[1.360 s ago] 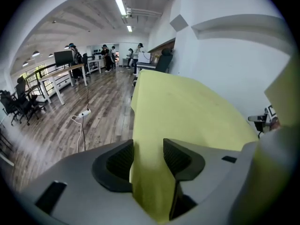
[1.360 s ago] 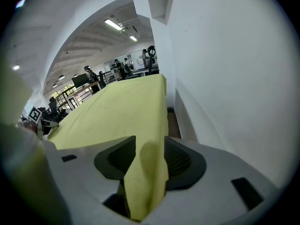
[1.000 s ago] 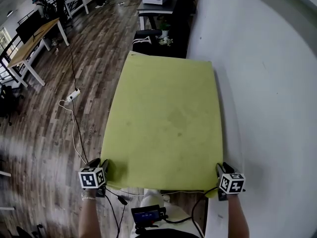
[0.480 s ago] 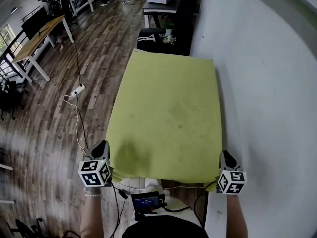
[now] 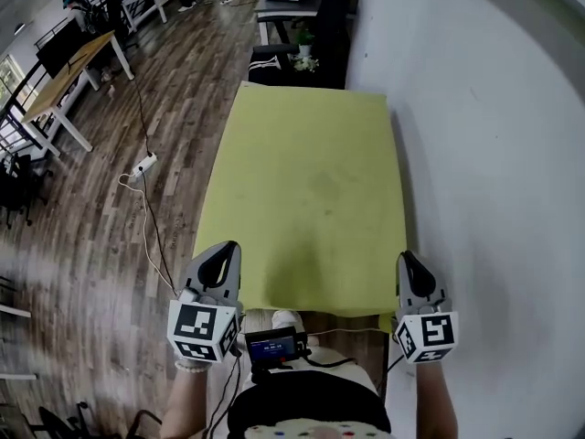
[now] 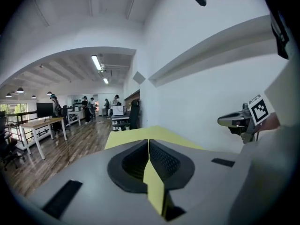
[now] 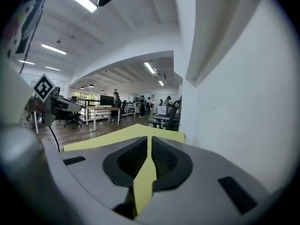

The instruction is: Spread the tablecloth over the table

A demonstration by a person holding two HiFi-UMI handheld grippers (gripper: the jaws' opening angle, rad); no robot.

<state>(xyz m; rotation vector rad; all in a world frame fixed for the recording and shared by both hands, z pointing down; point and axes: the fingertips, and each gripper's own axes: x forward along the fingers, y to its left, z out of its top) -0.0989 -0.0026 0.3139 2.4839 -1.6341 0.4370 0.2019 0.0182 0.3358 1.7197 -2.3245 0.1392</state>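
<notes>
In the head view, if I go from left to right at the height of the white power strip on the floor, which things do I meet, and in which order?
wooden floor → power strip → tablecloth → white wall

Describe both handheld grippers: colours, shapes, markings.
Left gripper and right gripper match: light grey bodies, tapering jaws lined with black ribbed pads, each carrying a white cube with black square markers. The right one's jaws are closing, tablecloth between them.
</notes>
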